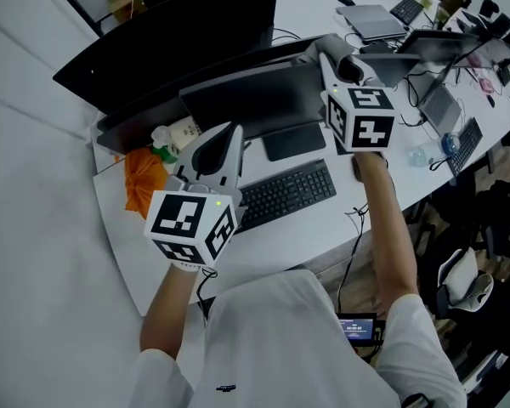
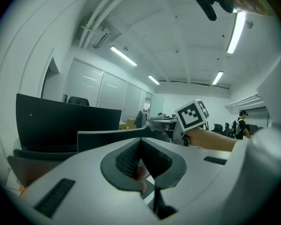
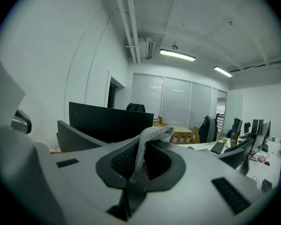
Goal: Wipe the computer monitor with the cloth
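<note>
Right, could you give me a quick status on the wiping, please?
Left gripper shut, empty. Right gripper shut on cloth, near monitor top edge. Keyboard lies in front, clear of it.

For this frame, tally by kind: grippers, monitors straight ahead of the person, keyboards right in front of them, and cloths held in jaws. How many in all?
Grippers: 2 (left gripper, right gripper)
Monitors: 2 (near monitor, far monitor)
Keyboards: 1 (keyboard)
Cloths: 1 (grey cloth in the right gripper)
Total: 6
</note>
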### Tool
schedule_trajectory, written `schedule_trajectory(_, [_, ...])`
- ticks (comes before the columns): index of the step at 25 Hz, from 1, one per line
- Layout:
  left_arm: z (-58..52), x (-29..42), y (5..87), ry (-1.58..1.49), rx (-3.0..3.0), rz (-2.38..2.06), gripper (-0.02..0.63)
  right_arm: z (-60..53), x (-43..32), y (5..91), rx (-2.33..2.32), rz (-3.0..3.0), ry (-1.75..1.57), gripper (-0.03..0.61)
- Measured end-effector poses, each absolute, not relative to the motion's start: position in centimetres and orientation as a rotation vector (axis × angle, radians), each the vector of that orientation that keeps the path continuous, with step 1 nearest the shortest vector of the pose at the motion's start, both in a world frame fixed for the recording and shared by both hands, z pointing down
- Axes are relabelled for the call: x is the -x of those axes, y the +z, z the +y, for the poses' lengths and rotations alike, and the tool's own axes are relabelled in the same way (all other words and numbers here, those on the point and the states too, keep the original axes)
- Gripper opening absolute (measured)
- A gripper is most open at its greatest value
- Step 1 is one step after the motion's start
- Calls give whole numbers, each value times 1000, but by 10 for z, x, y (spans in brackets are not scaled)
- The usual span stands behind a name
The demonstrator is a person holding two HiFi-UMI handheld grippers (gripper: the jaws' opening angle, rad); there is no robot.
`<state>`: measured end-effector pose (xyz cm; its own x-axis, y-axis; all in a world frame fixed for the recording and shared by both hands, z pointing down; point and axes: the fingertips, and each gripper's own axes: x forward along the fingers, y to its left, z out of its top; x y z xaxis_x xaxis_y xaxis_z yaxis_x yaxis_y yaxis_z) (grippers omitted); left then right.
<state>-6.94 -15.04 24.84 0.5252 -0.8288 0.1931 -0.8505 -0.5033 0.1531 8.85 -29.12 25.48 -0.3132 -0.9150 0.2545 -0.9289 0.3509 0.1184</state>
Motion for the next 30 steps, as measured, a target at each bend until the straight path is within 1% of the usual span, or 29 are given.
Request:
schedule_trajectory(23, [-167,7,257,205,-2564,-1352,14,-315,-174,260,-1660,-2311,85,31])
schedule_trajectory(30, [-175,-12,258,229,-2578,-1341,14,-321,-214,264,-1746,-2307,123,31])
